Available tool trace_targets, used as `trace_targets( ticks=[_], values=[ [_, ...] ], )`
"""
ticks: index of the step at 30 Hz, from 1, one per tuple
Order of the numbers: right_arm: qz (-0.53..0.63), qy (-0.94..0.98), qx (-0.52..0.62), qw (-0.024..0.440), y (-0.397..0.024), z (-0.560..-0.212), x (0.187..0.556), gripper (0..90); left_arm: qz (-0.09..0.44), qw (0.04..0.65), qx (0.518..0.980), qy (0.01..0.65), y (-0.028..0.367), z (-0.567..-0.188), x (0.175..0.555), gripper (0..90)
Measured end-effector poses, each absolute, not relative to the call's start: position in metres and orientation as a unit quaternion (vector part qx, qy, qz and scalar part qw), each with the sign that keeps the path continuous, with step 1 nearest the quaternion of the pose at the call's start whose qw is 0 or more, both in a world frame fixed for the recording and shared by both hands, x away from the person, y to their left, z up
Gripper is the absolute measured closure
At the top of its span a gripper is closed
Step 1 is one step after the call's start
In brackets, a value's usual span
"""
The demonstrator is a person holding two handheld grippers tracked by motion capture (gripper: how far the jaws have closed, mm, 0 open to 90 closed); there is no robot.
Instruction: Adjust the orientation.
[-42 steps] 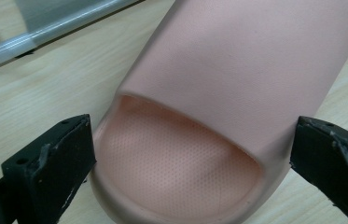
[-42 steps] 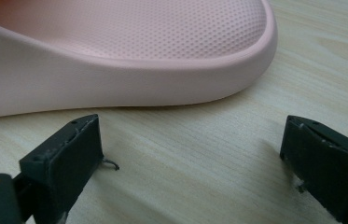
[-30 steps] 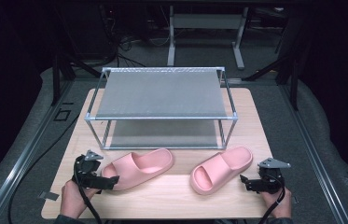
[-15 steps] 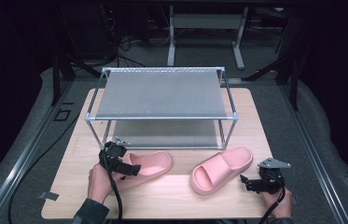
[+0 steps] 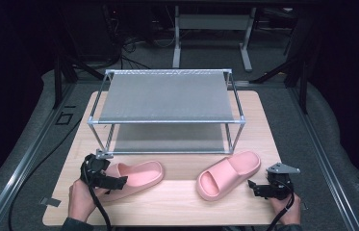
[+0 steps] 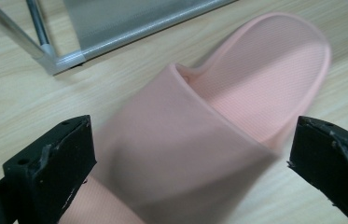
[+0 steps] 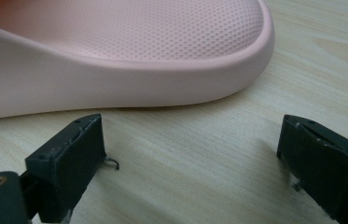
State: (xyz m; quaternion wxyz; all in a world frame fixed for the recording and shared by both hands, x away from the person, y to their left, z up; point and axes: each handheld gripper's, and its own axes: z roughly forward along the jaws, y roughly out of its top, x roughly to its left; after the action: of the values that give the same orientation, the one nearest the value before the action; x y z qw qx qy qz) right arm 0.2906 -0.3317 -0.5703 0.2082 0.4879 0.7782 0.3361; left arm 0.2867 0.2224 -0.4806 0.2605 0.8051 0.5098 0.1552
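Change: left gripper (image 5: 119, 182) has moved onto the left pink foam slipper (image 5: 136, 176), fingers spread astride its strap.
Right gripper (image 5: 254, 186): fingers spread, beside right pink slipper (image 5: 227, 173) on wooden desk (image 5: 182, 202).
Meaning: grasp is imminent.

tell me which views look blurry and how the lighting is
Left gripper view: the strap of the left slipper is smeared by motion blur, while the rack's metal foot stays fairly crisp. Right gripper view: sharp, the right slipper showing its dotted texture. High view: table evenly lit, surroundings dark.
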Motion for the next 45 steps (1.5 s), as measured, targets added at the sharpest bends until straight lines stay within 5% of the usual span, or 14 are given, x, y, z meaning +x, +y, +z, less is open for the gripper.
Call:
trace_targets(
  ticks=[9, 26, 32, 45],
  values=[
    [0.336, 0.776, 0.491, 0.212, -0.332, -0.570, 0.290, 8.3, 0.093, 0.254, 0.799, 0.537, 0.235, -0.507, 0.270, 0.0],
    [0.335, 0.775, 0.492, 0.213, -0.332, -0.570, 0.290, 8.8, 0.122, 0.213, 0.810, 0.533, 0.272, -0.505, 0.299, 0.1],
    [0.336, 0.776, 0.490, 0.210, -0.332, -0.570, 0.291, 8.9, 0.124, 0.264, 0.781, 0.553, 0.253, -0.484, 0.301, 0.0],
    [0.339, 0.776, 0.488, 0.213, -0.332, -0.570, 0.290, 9.9, 0.138, 0.223, 0.798, 0.543, 0.239, -0.503, 0.316, 8.1]
  ],
)
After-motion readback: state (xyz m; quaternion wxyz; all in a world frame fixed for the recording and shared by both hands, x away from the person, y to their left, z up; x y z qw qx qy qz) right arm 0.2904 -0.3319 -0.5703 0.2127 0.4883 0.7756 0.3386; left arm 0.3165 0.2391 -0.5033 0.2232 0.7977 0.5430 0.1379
